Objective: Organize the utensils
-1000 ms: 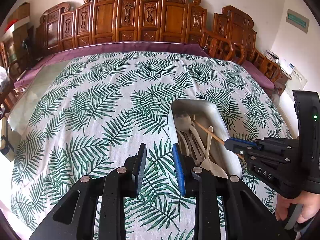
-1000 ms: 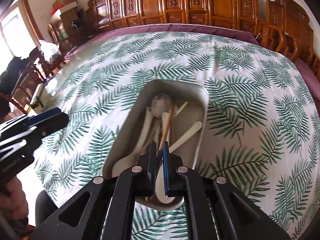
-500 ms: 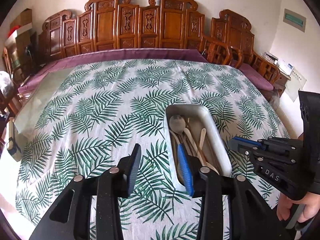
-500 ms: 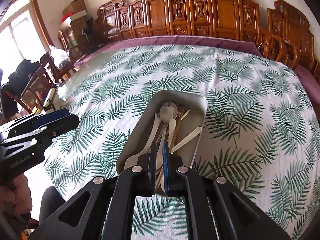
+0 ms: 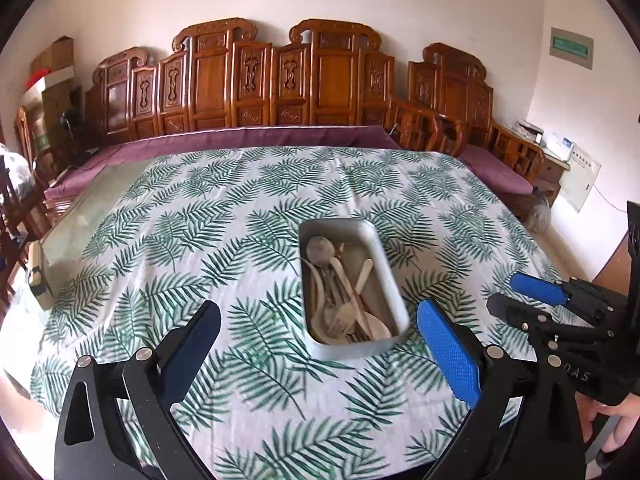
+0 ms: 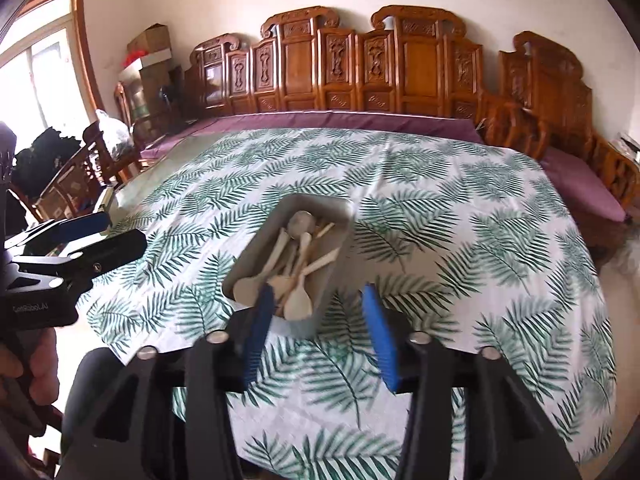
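A grey rectangular tray [image 5: 390, 276] stands on the leaf-print tablecloth and holds several pale spoons [image 5: 340, 312], a metal spoon [image 5: 319, 249] and chopsticks. It also shows in the right wrist view [image 6: 340, 210] with the same utensils [image 6: 296, 264] inside. My left gripper [image 5: 320, 344] is open wide and empty, raised above the table's near edge in front of the tray. My right gripper [image 6: 320, 328] is open and empty, raised just short of the tray's near end. The right gripper also shows at the right of the left wrist view [image 5: 520, 296].
The tablecloth [image 5: 200, 240] covers a large table with a glass edge [image 5: 80, 216] at the left. Carved wooden benches with purple cushions [image 5: 256, 140] run along the far and right sides. Chairs and boxes [image 6: 80, 168] stand at the left.
The right gripper let go of the chopstick into the tray and opened. Both grippers pulled back and up from the tray. The left gripper opened wider.
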